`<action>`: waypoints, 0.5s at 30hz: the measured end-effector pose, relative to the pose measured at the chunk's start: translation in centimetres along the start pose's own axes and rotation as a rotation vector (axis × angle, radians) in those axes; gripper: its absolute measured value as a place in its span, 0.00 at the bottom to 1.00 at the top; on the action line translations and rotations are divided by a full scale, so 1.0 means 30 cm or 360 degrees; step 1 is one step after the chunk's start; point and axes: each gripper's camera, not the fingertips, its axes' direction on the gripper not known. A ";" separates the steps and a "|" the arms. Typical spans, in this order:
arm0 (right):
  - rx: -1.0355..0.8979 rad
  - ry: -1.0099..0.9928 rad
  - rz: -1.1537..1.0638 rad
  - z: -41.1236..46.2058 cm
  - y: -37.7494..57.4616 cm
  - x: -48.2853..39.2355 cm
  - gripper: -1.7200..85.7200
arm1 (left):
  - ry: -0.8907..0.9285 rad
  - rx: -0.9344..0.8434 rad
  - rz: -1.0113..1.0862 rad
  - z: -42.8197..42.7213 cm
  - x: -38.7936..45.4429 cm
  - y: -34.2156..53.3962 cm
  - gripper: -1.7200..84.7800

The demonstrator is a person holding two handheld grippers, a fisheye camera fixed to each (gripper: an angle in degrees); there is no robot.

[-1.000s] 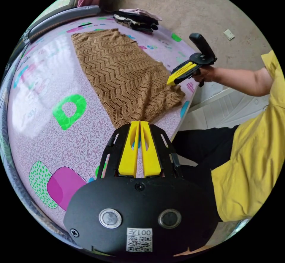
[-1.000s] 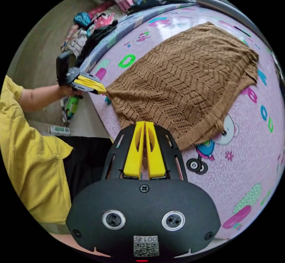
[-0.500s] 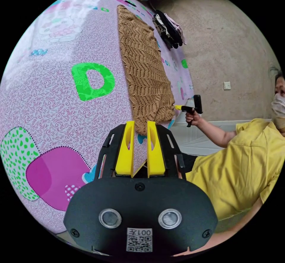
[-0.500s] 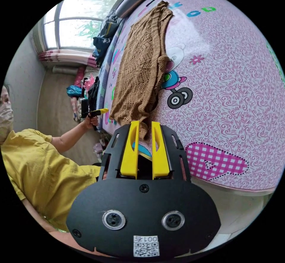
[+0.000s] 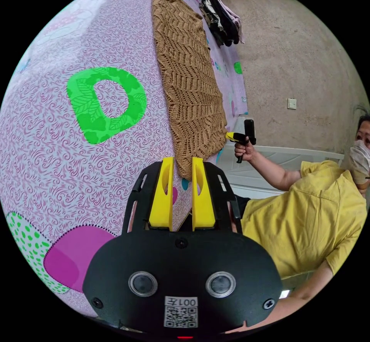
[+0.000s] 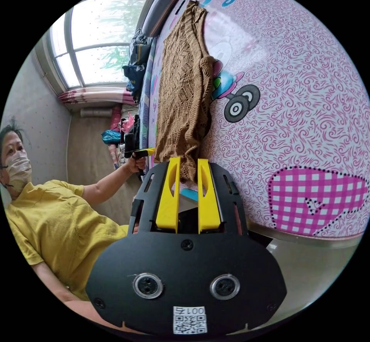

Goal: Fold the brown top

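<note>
The left yellow-jawed black gripper point(image 5: 182, 160) has its jaws parted. The right yellow-jawed black gripper point(image 6: 189, 162) is likewise parted. Each is held by a hand point(image 5: 243, 151) on an outstretched bare arm.

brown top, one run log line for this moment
brown top: flat on patterned mat | left gripper: open at near corner | right gripper: open at other near corner

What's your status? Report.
Left tool and right tool open, a near corner of top between each one's jaws. Top flat on mat. Nothing in the way.
</note>
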 end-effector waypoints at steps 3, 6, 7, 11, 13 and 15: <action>0.0018 -0.0059 0.0023 0.014 0.022 0.029 0.10 | 0.0079 -0.0030 0.0017 -0.009 -0.001 -0.016 0.06; 0.0039 -0.0096 0.0046 0.013 0.045 0.056 0.10 | 0.0181 -0.0007 0.0005 -0.032 -0.007 -0.025 0.06; 0.0042 -0.0088 0.0047 0.005 0.053 0.064 0.11 | 0.0187 -0.0010 0.0003 -0.040 -0.008 -0.027 0.06; 0.0132 -0.0008 0.0069 -0.054 0.075 0.094 0.11 | 0.0158 -0.0028 0.0010 -0.062 -0.004 -0.030 0.06; 0.0112 -0.0011 0.0072 -0.053 0.076 0.106 0.11 | 0.0163 -0.0028 0.0003 -0.070 -0.004 -0.033 0.06; 0.0086 -0.0021 0.0066 -0.042 0.074 0.111 0.11 | 0.0179 -0.0025 -0.0003 -0.074 -0.003 -0.035 0.06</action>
